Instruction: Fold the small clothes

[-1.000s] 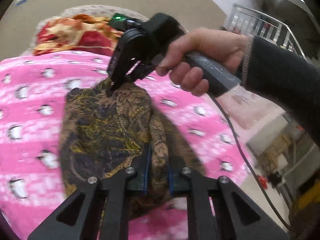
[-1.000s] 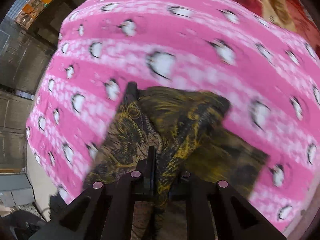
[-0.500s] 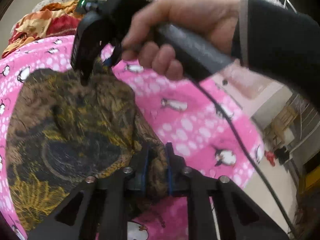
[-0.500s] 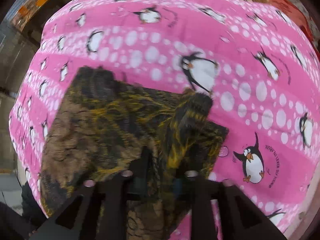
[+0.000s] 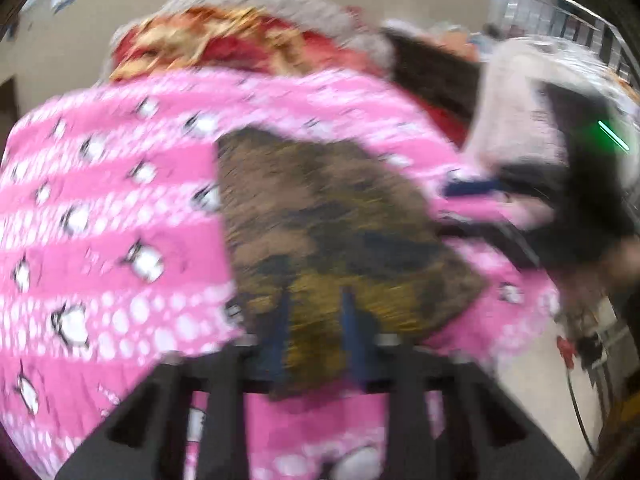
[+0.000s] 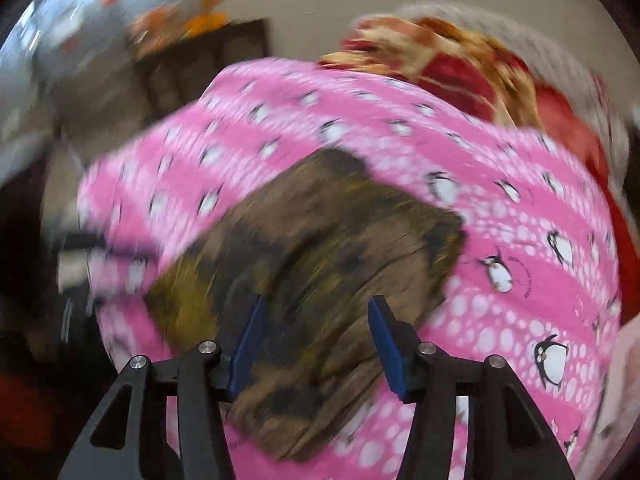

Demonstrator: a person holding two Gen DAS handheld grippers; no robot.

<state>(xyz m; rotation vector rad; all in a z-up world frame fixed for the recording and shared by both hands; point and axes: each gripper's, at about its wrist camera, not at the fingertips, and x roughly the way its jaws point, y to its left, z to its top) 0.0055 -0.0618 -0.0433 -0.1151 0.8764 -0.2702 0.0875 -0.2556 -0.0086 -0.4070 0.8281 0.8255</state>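
Observation:
A small brown cloth with a yellow and black pattern (image 5: 328, 232) lies folded and flat on the pink penguin-print sheet (image 5: 104, 232). It also shows in the right wrist view (image 6: 320, 264). My left gripper (image 5: 316, 320) is open, its blue pads apart over the cloth's near edge, holding nothing. My right gripper (image 6: 316, 328) is wide open above the cloth's near part and empty. The right gripper also shows blurred at the right edge of the left wrist view (image 5: 568, 200). Both views are motion-blurred.
A red and gold patterned blanket (image 5: 224, 44) is bunched at the far end of the sheet, also in the right wrist view (image 6: 448, 64). The sheet's right edge drops to the floor (image 5: 600, 344). Dark furniture (image 6: 200, 64) stands beyond the left side.
Both grippers have let go of the cloth and opened. They have pulled back from it, and the cloth now lies flat on the sheet.

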